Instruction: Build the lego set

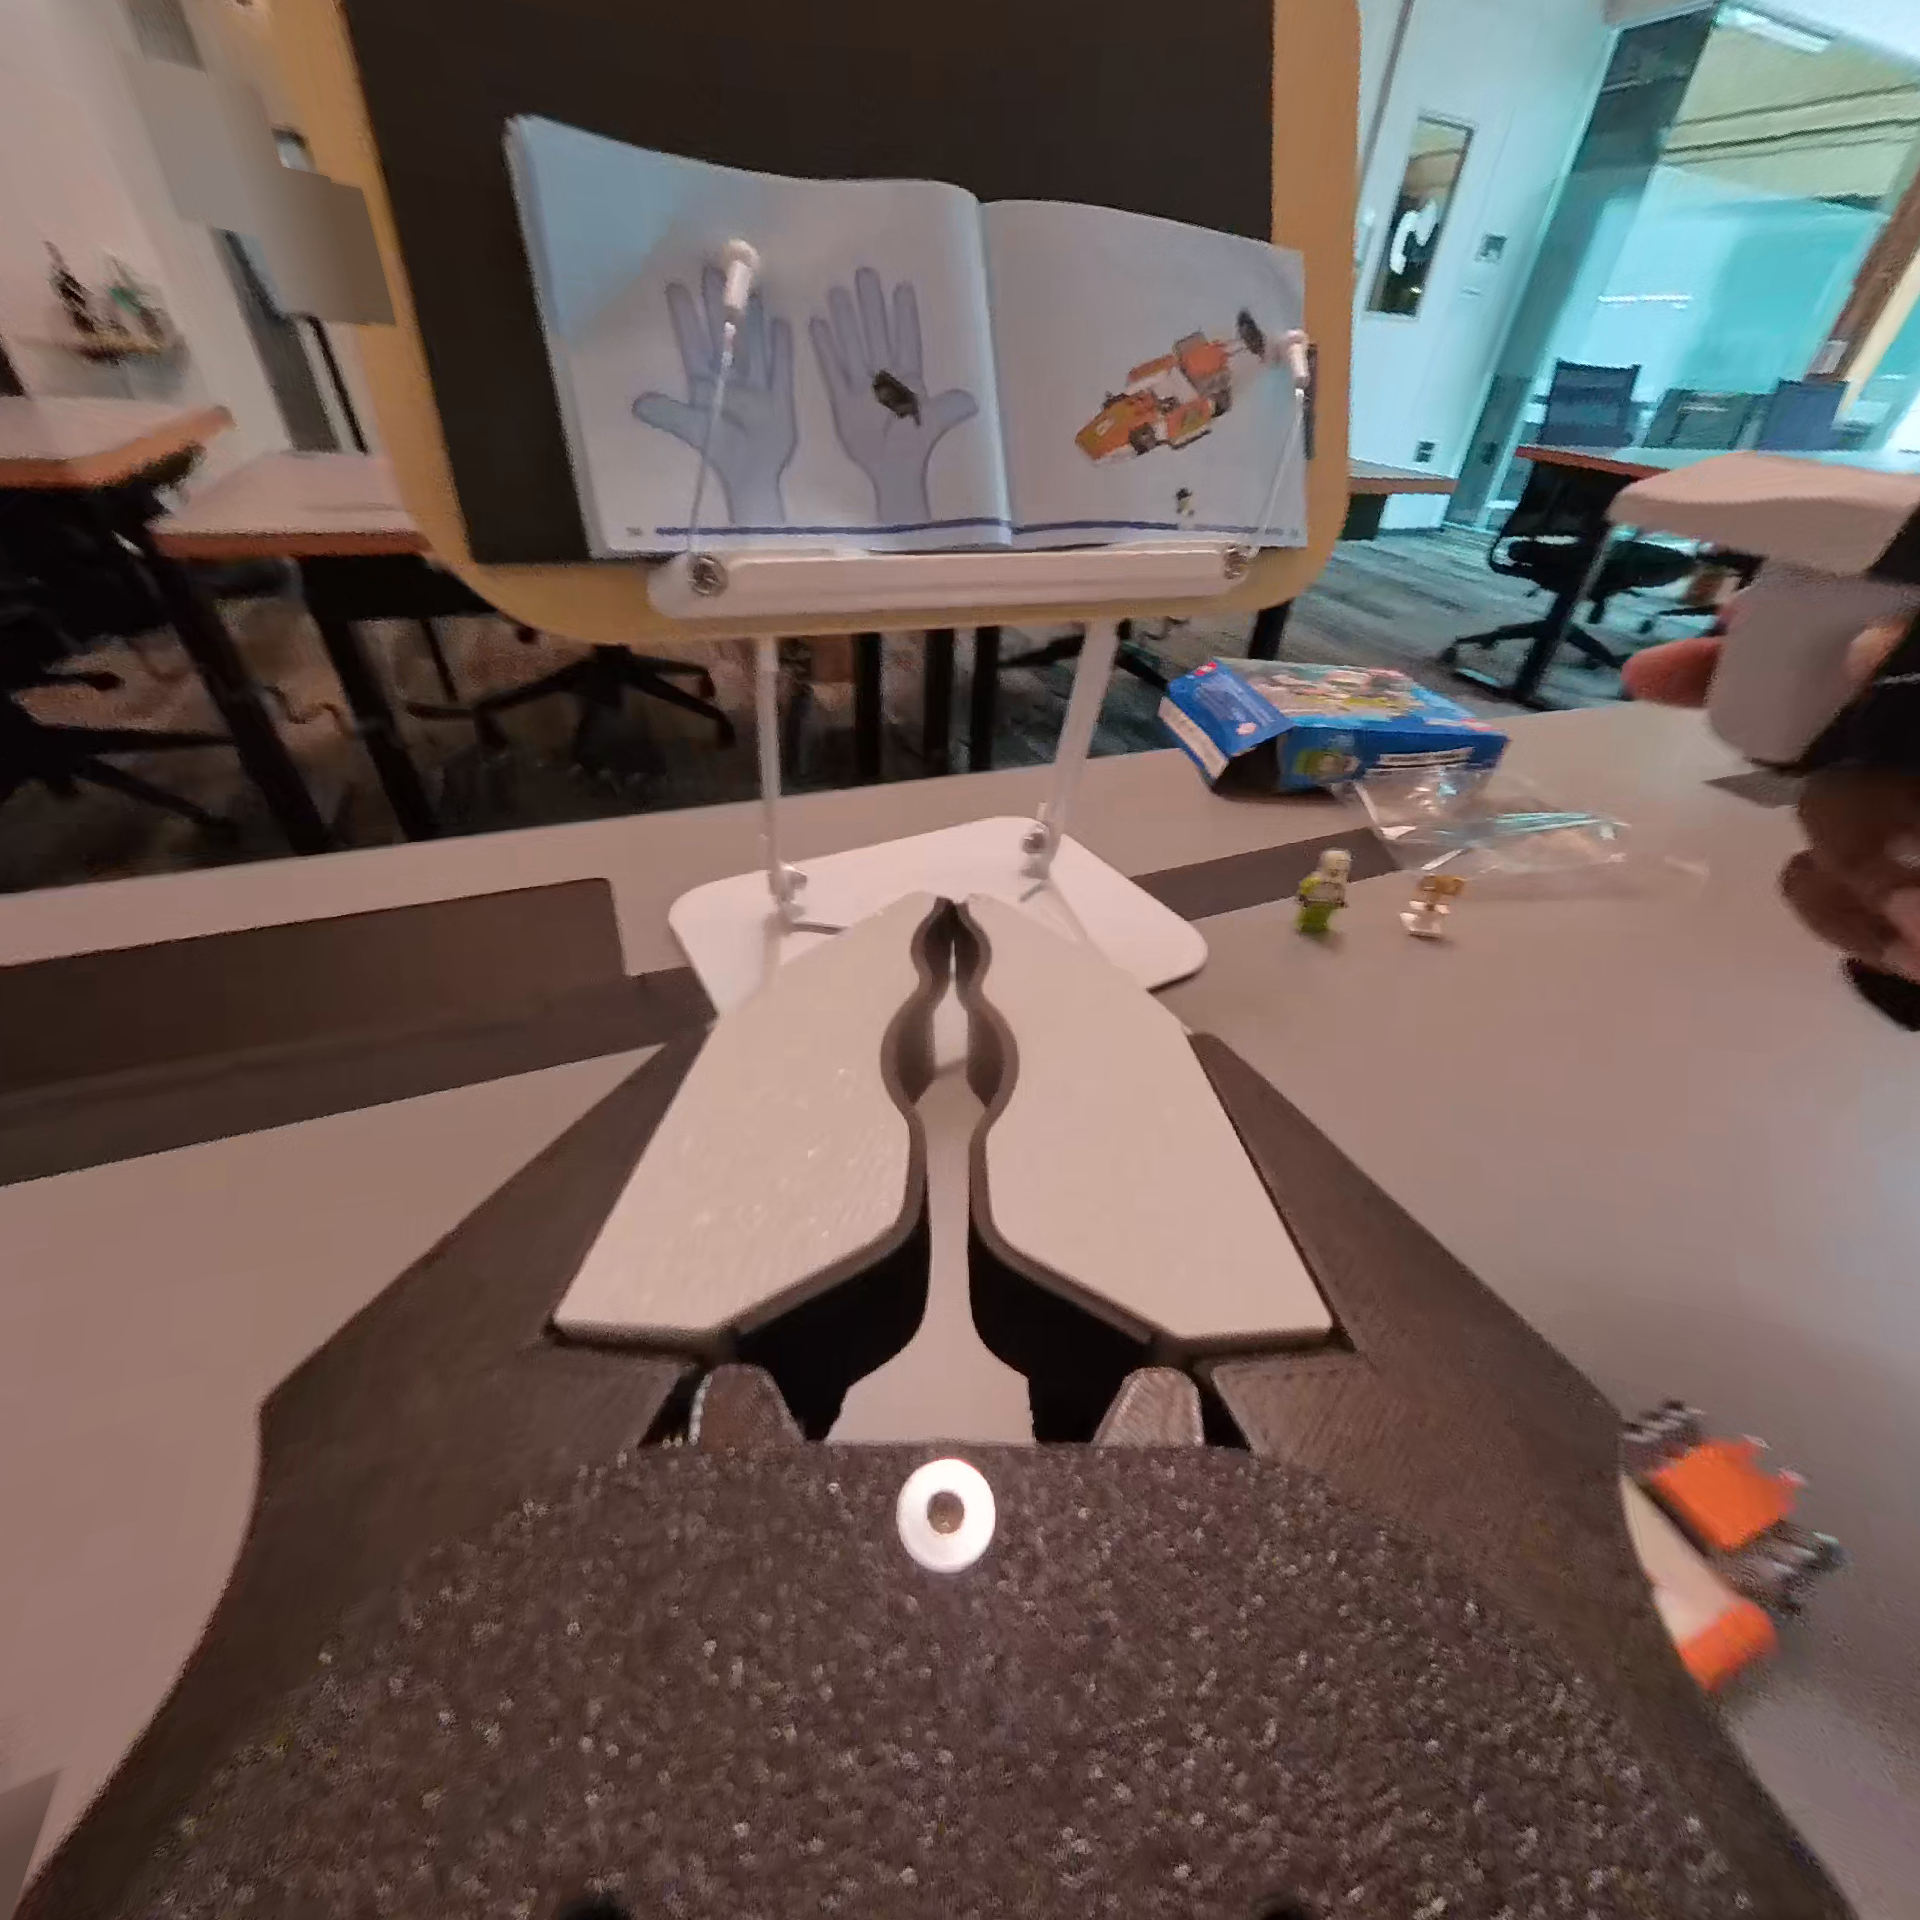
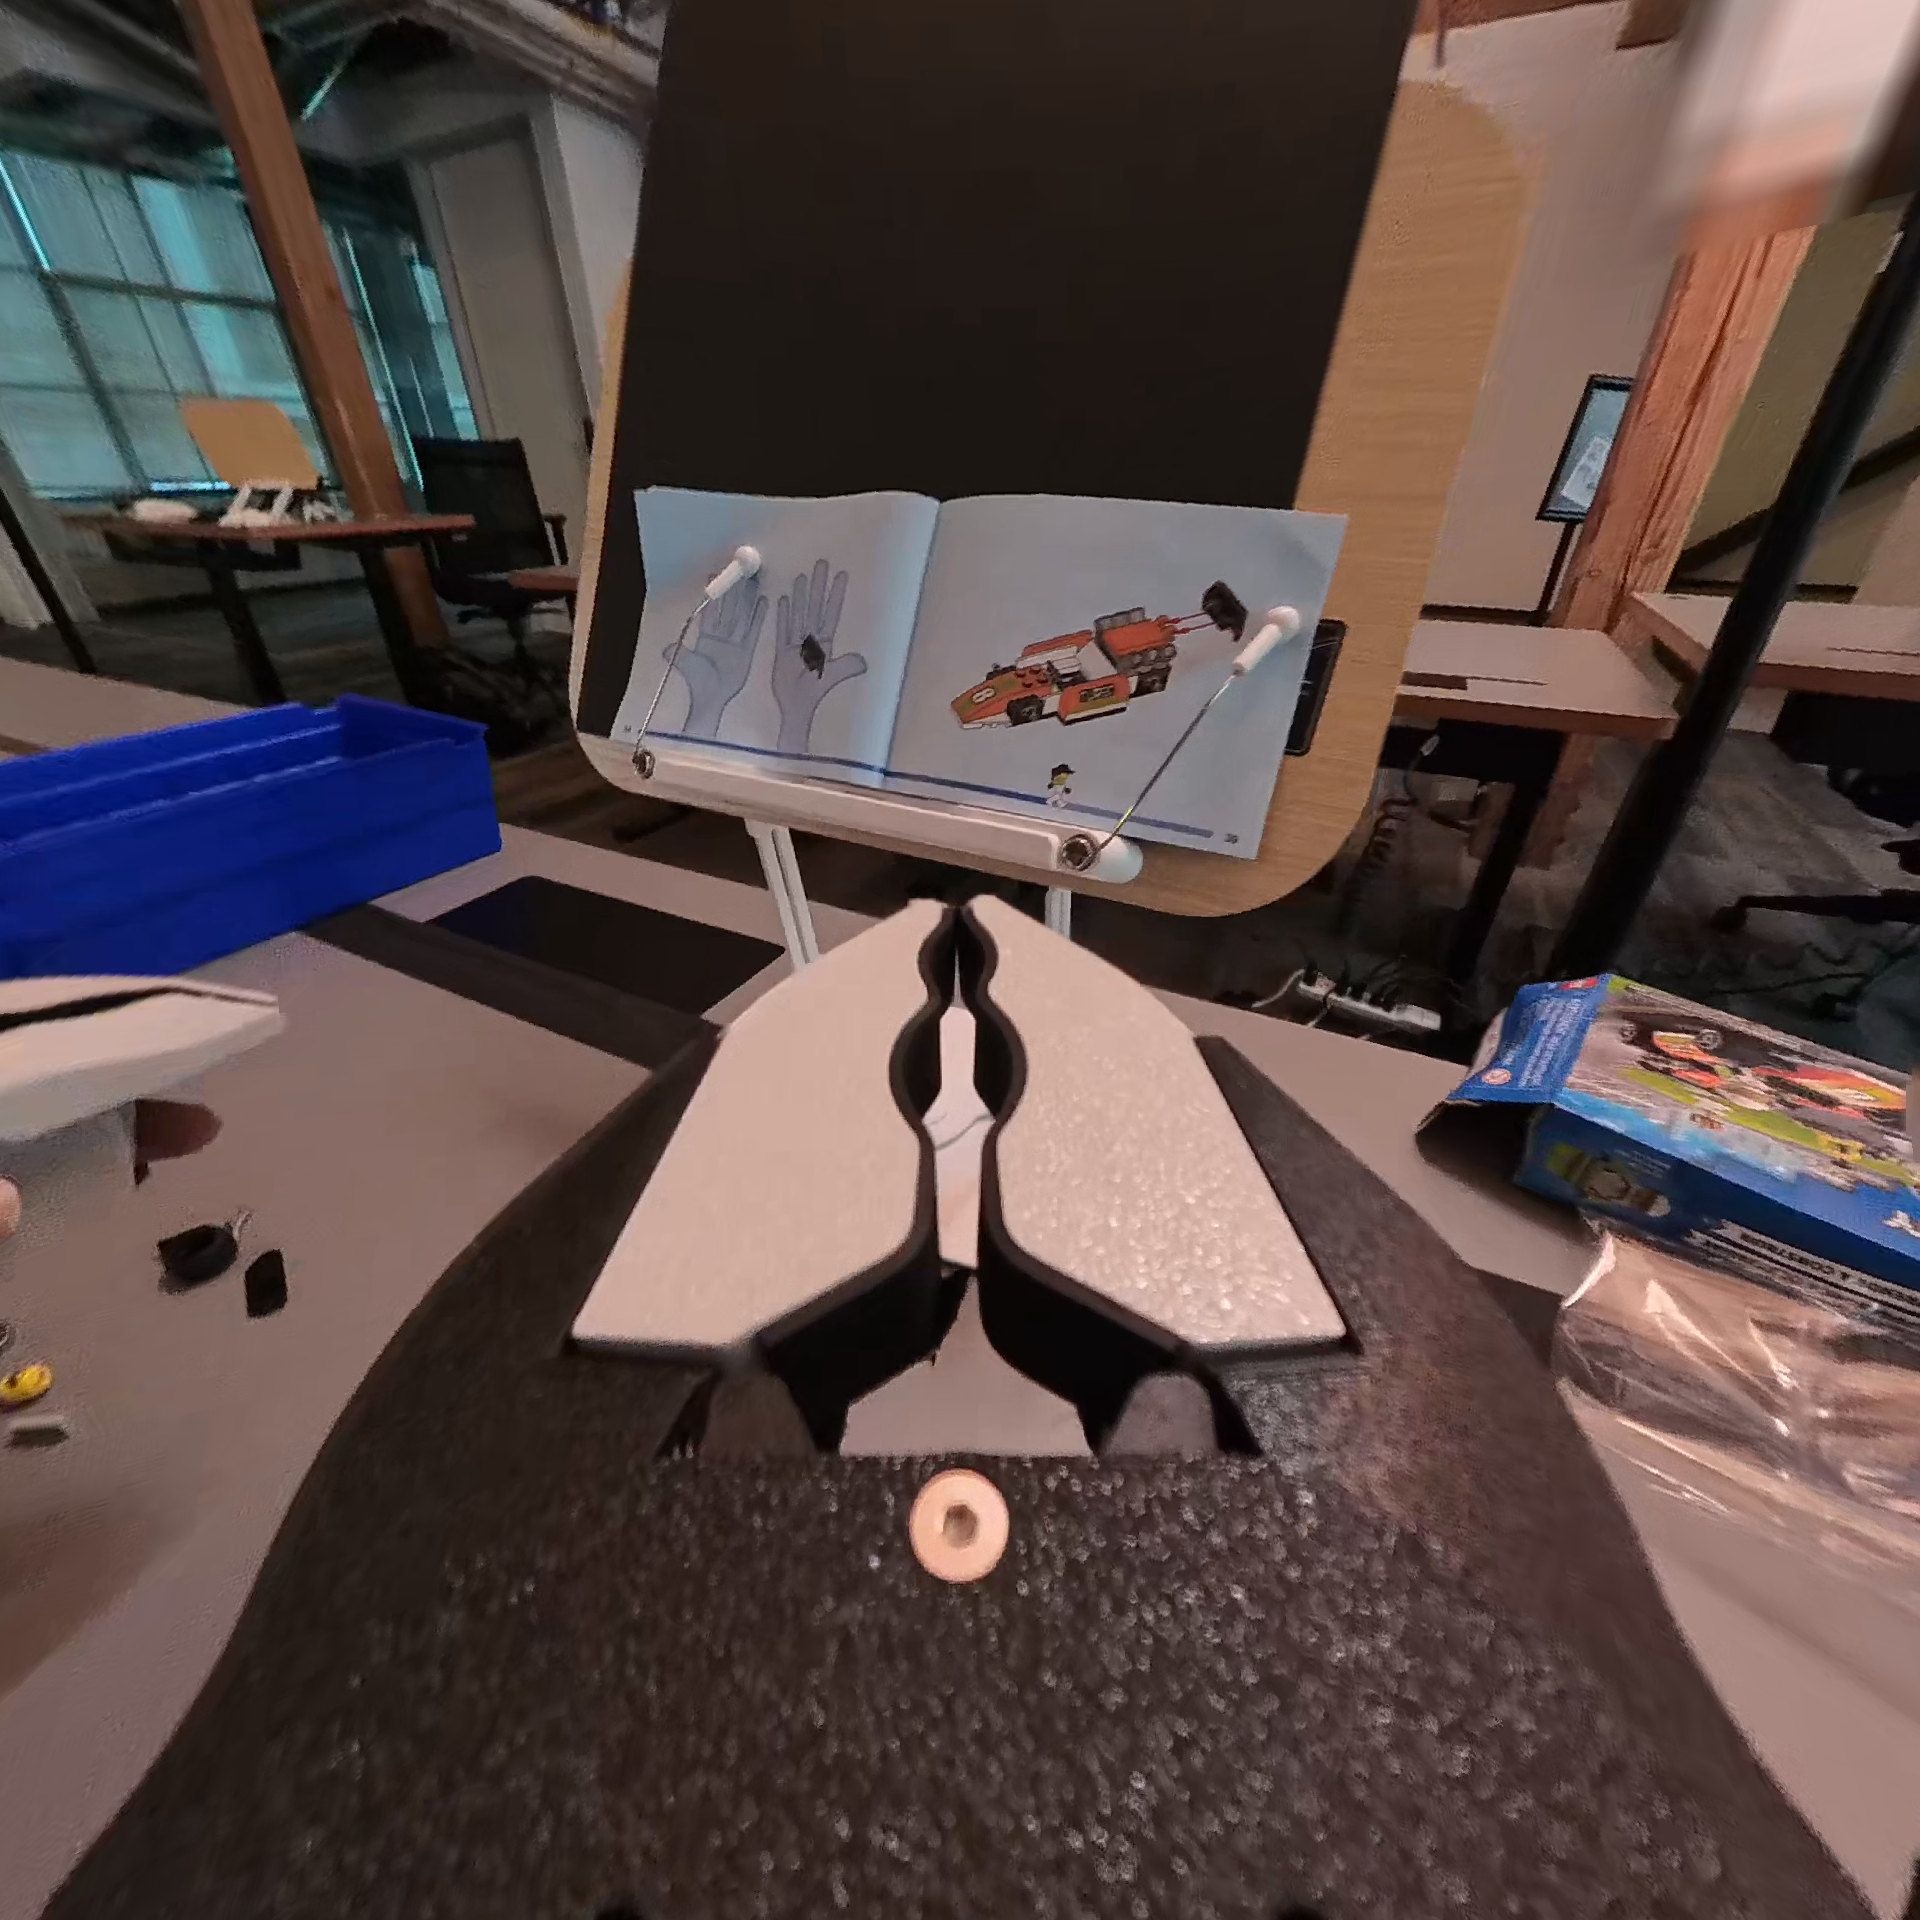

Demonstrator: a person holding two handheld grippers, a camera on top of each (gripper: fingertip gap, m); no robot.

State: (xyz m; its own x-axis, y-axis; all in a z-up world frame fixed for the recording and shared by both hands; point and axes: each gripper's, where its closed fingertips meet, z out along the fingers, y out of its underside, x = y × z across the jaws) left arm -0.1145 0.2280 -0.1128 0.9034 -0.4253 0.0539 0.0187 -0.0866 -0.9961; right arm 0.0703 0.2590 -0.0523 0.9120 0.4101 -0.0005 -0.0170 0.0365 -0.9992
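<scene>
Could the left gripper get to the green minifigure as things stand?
Probably yes: the left gripper is shut and empty, and the green minifigure stands upright on bare table ahead to its right, nothing between.

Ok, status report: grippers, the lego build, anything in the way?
Left gripper shut, empty. Right gripper shut, empty. Orange lego car on table by left gripper, untouched. Instruction booklet open ahead; nothing blocking.

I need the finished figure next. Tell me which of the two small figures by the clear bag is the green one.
It is the lime-green minifigure, standing left of the smaller tan-and-white piece, which sits nearer the clear bag.
</scene>
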